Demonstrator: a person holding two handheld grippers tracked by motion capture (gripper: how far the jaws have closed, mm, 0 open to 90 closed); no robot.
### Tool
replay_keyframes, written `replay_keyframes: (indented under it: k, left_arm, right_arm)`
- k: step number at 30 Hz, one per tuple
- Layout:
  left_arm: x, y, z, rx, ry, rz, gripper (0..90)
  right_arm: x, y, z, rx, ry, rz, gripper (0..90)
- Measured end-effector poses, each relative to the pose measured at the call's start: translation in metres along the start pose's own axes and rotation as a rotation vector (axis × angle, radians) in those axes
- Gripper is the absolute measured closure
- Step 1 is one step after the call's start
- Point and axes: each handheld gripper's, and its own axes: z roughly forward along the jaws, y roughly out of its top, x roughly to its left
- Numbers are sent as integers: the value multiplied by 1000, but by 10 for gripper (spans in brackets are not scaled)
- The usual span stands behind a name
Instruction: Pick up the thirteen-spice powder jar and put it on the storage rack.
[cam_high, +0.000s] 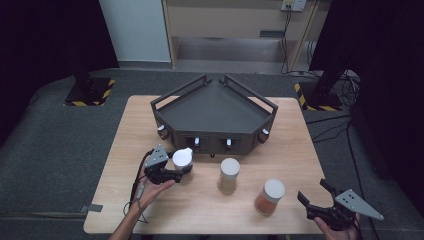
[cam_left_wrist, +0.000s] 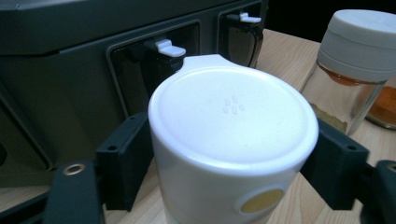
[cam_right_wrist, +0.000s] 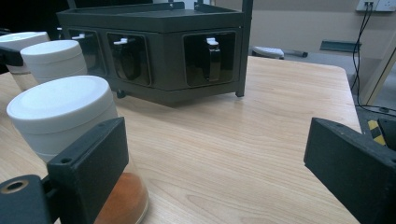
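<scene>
My left gripper (cam_high: 184, 170) is shut on a white flip-top jar (cam_high: 182, 158) that stands just in front of the dark rack (cam_high: 215, 112). In the left gripper view the black jaws press on both sides of the white jar (cam_left_wrist: 231, 107), and my left gripper (cam_left_wrist: 233, 156) points toward the rack's front slots (cam_left_wrist: 154, 70). My right gripper (cam_high: 313, 191) is open near the table's front right corner. In the right gripper view my right gripper (cam_right_wrist: 219, 158) has wide-set jaws with bare table between them, and an orange-spice jar (cam_right_wrist: 60, 116) stands beside its left jaw.
A jar of pale spice with a white lid (cam_high: 230, 172) stands mid-table, and the orange-spice jar (cam_high: 270, 196) is to its right. The angled rack has white latches (cam_high: 197, 141) along its front. Bare wood lies right of the rack (cam_right_wrist: 280, 107).
</scene>
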Motion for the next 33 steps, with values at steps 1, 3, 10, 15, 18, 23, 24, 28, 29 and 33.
replay_keyframes:
  k: [1,3,10,15,18,23,24,28,29,33]
  left_arm:
    - [-1,-1,0,-4,4,9,285]
    - [-2,0,0,-4,7,16,292]
    - [-3,-1,0,-7,9,23,296]
    - [2,1,-2,-4,-7,7,297]
    - [7,5,-6,-8,-23,-1,297]
    - [12,16,-14,-5,-46,7,297]
    - [12,16,-14,-5,-46,7,296]
    - [13,29,-20,-4,-56,25,297]
    - [13,32,-21,-5,-59,31,297]
    - [13,46,-28,-10,-67,49,297]
  right_arm:
    - [0,0,0,0,0,0,63]
    - [0,0,0,0,1,-1,63]
    - [0,0,0,-2,1,0,63]
    - [0,0,0,-1,2,-1,63]
    - [0,0,0,0,3,-3,62]
    - [0,0,1,0,0,-1,55]
    - [0,0,1,0,0,-1,55]
    - [0,0,1,0,-3,3,40]
    - [0,0,1,1,-4,4,40]
    - [1,0,2,3,-6,2,26]
